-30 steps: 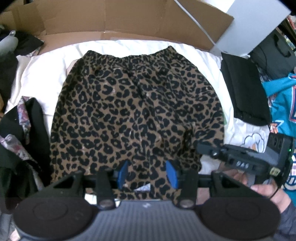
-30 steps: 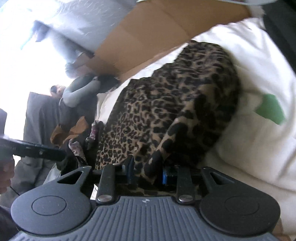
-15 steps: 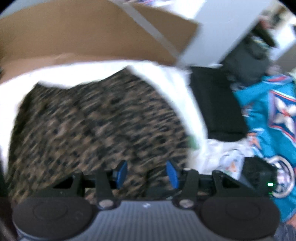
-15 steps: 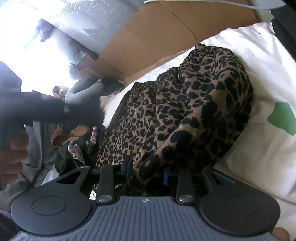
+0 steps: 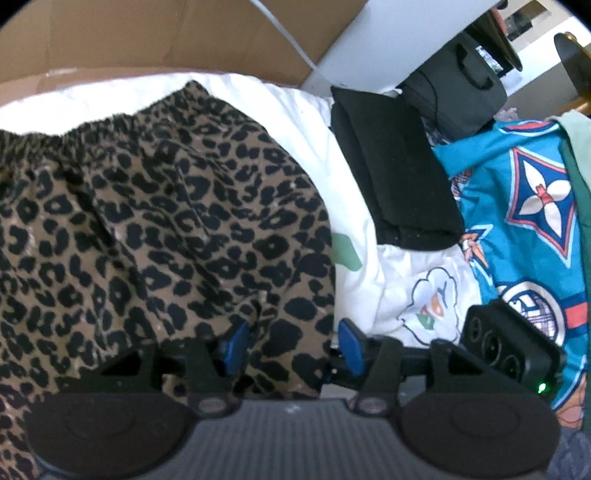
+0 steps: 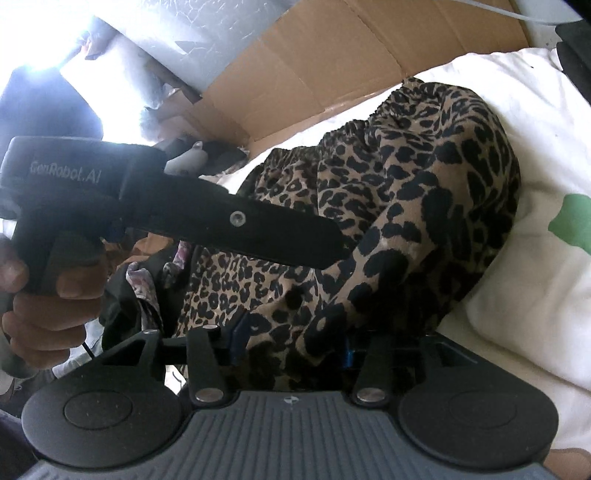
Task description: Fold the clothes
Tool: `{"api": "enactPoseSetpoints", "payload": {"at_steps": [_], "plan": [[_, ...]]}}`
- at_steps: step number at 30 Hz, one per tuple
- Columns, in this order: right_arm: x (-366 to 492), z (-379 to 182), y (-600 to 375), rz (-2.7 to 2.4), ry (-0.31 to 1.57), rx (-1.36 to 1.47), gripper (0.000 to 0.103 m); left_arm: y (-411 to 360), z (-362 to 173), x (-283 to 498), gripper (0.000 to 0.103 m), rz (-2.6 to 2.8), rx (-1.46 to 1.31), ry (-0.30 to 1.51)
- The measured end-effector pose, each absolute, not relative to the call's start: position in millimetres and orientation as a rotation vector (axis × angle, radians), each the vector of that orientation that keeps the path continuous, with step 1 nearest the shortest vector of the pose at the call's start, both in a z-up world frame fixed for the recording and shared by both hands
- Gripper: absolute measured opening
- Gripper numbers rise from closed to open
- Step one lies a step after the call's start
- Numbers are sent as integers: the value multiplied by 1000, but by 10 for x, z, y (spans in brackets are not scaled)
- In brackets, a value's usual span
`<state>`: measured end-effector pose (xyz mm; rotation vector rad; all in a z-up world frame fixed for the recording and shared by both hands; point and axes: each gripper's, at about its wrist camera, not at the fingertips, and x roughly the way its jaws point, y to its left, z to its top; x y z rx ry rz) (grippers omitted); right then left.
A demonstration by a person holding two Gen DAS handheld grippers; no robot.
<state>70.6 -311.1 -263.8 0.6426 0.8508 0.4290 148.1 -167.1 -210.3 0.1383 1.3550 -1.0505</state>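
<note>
Two handheld grippers meet at the near right corner of a pair of leopard-print shorts (image 5: 155,229) that lies spread on a white printed sheet (image 5: 373,273), elastic waistband at the far side toward a flattened cardboard box (image 5: 155,33).

From the left wrist camera, the left gripper (image 5: 291,343) has its blue pads about halfway apart and still opening, with the hem corner of the shorts bunched loosely between them — the cloth sits in the gap but the pads do not appear to press on it. The right gripper's black body shows just beyond, at the lower right.

From the right wrist camera, the right gripper (image 6: 291,343) also straddles a raised fold of the same hem. Its jaws are widening too, and the fabric looks slack between them rather than pinched. A hand (image 6: 40,295) at the left of this view holds the left tool, whose long black finger reaches over the shorts.

Both tools crowd one corner, probably so that one can pass the hem to the other before a fold across the shorts.

A folded black garment (image 5: 395,177) and a turquoise patterned cloth (image 5: 517,221) lie to the right, well clear of the shorts.
</note>
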Motion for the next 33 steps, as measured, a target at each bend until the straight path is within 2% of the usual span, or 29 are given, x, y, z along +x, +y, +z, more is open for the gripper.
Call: {"api": "enactPoseSetpoints", "payload": {"at_steps": [5, 7, 8, 9, 10, 17, 29, 31, 33], "plan": [[684, -2642, -3100, 430, 842, 637, 52, -1726, -2245, 1410, 54, -1037, 138, 1388], [680, -2642, -3094, 431, 844, 631, 52, -1736, -2300, 1384, 43, -1042, 141, 1394], [673, -2642, -3095, 432, 846, 629, 52, -1732, -2320, 1383, 27, -1035, 146, 1390], [662, -2641, -3102, 432, 850, 628, 51, -1724, -2341, 1403, 5, -1020, 151, 1389], [652, -2640, -3110, 432, 854, 628, 51, -1707, -2360, 1445, 2, -990, 152, 1391], [509, -2605, -3325, 378, 836, 668, 51, -1518, -2353, 1729, 2, -891, 101, 1386], [581, -2826, -3502, 208, 897, 735, 50, -1436, -2453, 1772, 2, -888, 64, 1387], [634, -2875, -3500, 198, 906, 753, 44, -1412, -2468, 1775, 2, -889, 58, 1388], [683, -2947, -3515, 184, 919, 794, 44, -1379, -2475, 1772, 2, -888, 53, 1391]]}}
